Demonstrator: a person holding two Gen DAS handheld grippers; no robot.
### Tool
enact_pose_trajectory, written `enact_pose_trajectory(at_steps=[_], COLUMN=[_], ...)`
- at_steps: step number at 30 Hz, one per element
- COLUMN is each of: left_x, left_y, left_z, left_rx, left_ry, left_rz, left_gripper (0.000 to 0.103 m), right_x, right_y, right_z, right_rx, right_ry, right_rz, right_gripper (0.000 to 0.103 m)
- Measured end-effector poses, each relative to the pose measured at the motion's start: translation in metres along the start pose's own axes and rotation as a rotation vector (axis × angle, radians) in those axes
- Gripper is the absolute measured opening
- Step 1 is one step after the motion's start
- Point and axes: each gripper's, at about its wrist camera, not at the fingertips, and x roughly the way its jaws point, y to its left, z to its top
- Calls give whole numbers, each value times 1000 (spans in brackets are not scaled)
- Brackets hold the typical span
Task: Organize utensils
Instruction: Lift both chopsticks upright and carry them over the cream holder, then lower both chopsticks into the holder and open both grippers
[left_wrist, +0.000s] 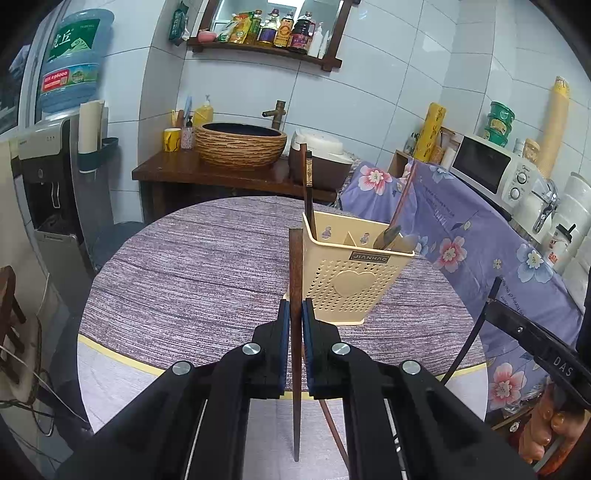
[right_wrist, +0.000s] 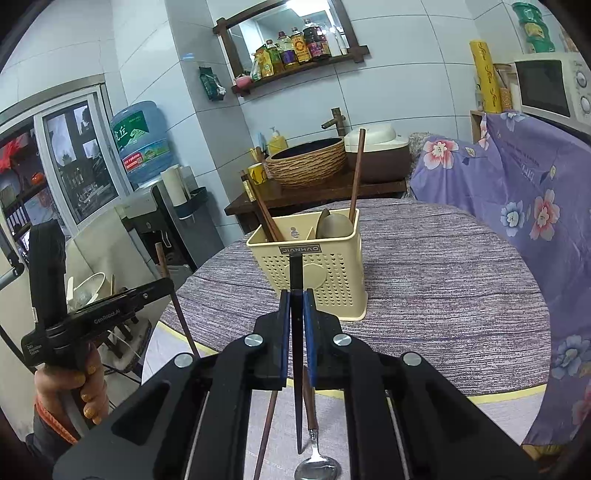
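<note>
A cream perforated utensil holder (left_wrist: 351, 273) stands on the round table; it also shows in the right wrist view (right_wrist: 310, 269). It holds dark chopsticks (left_wrist: 308, 192) in its left compartment and a spoon (right_wrist: 332, 223) with a brown handle in the right one. My left gripper (left_wrist: 295, 310) is shut on a brown chopstick (left_wrist: 294, 266), held upright just left of the holder. My right gripper (right_wrist: 296, 301) is shut on a black chopstick (right_wrist: 296, 273) in front of the holder. A metal spoon (right_wrist: 316, 467) and a brown chopstick (right_wrist: 266, 424) lie on the table below the right gripper.
The table carries a purple striped cloth (left_wrist: 192, 273). A floral-covered counter (left_wrist: 480, 236) with a microwave (left_wrist: 491, 170) is to the right. A wooden stand with a woven basin (left_wrist: 240, 144) is behind the table, a water dispenser (left_wrist: 48, 147) to the left.
</note>
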Motion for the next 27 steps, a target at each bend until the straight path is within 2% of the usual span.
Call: enact_pose_trajectory(at_steps=[9,20,27], left_x=[-6,-5,-6], left_y=[2,0,1], left_z=[8,21,42], left_rx=[0,11,5], left_ry=[-8,-13,11], left_rz=[-22,-27,-69], left_gripper=[8,8,8], right_x=[-12,-11,-14], right_y=[2,6,7], right_z=[10,27,54], right_rx=[-11,-35,-57], right_ry=[-12,-11,-5], right_rz=[30,22,17], right_gripper=[8,8,8])
